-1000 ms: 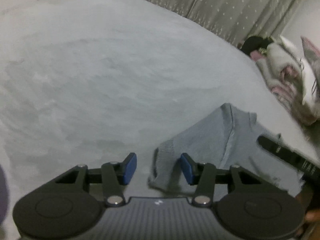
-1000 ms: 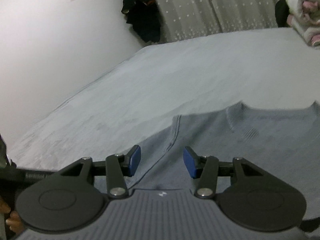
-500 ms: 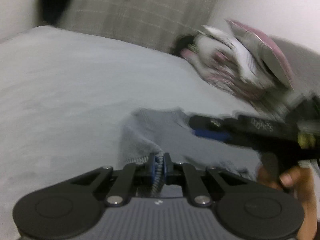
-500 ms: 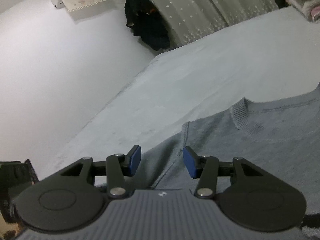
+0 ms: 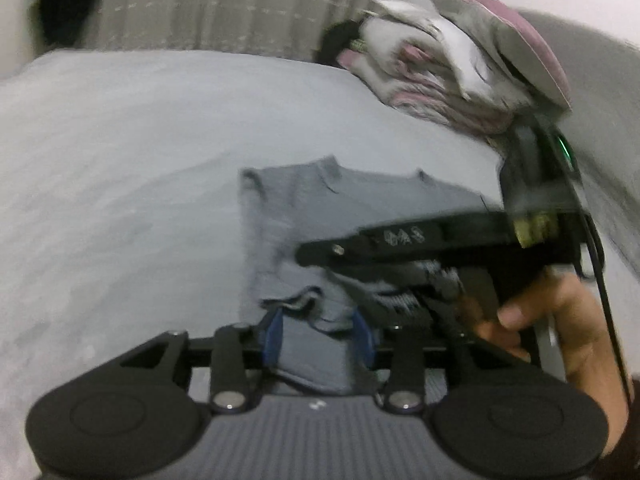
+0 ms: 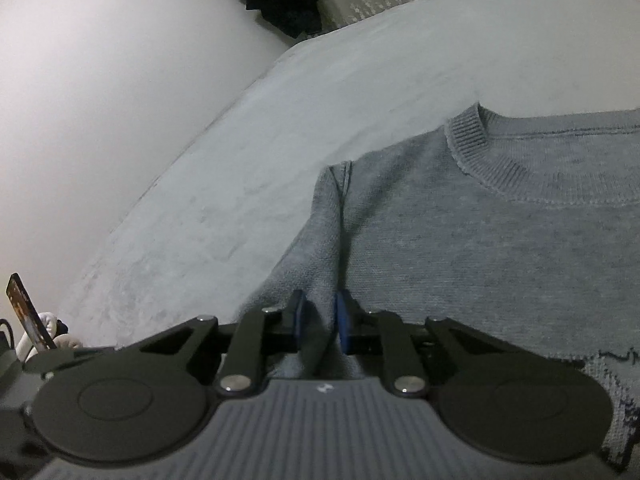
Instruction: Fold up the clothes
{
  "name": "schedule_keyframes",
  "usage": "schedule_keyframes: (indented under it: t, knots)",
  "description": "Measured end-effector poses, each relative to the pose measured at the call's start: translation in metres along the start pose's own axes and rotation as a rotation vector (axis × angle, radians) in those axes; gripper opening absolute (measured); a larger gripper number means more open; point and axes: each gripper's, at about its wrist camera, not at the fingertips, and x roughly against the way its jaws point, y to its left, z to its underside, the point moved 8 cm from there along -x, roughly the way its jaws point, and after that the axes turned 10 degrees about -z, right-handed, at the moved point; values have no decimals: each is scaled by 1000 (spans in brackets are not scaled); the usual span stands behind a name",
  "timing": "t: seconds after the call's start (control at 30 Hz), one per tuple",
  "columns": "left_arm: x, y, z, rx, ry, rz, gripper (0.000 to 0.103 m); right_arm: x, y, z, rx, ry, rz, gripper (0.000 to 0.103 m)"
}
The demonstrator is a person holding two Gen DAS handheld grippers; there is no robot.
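A: Where does the grey sweater (image 6: 460,240) lie?

B: Flat on the bed (image 6: 320,92), collar (image 6: 472,140) pointing toward the far edge, its body running from there back toward the person. A pile of folded bedding (image 5: 452,76) sits at the bed's far right corner.

A: And the right gripper (image 6: 320,326)?

B: At the sweater's left shoulder side. Its jaws are closing, with a raised ridge of knit along the sleeve seam (image 6: 343,216) between the blue pads (image 6: 298,320); they look to be pinching the fabric already.

A: The left gripper (image 5: 318,334)?

B: Its jaws are opening. A rumpled ribbed edge (image 5: 296,302), probably the cuff or hem, lies between the pads, but they stand apart from it. The picture is blurred, so I can't be sure it's fully let go.

A: So what does the next move turn on?

B: The seam runs straight ahead of the right gripper toward the collar, so that line is the fold's axis. The right gripper is the one with a hold, and the left sits just beside it, at the near end of the sweater. I'd judge a sleeve fold is under way.
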Motion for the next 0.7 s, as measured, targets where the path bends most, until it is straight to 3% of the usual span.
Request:
schedule_keyframes:
  t: [0.27,0.33,0.37,0.4,0.43,0.6,0.7]
  knots:
    - [-21,23,1,262,41,18,38,-7,0,-3,-14,0,-10,18]
    - [-26,23,-1,291,45,25,26,-7,-1,-4,-17,-2,-12,18]
    - [-28,23,-1,302,47,25,20,-7,0,-4,-19,-4,-14,19]
    - [-29,23,-2,309,49,20,5,-7,-1,-5,-22,-6,-17,19]
    - [-29,24,-3,312,47,12,3,-5,-2,-6,-24,-12,-20,20]
    - [-12,36,-19,257,-14,-54,3,4,-3,-12,-41,-57,-49,26]
    - [-6,57,-30,231,-29,-144,2,7,-5,-14,-47,-72,-55,26]
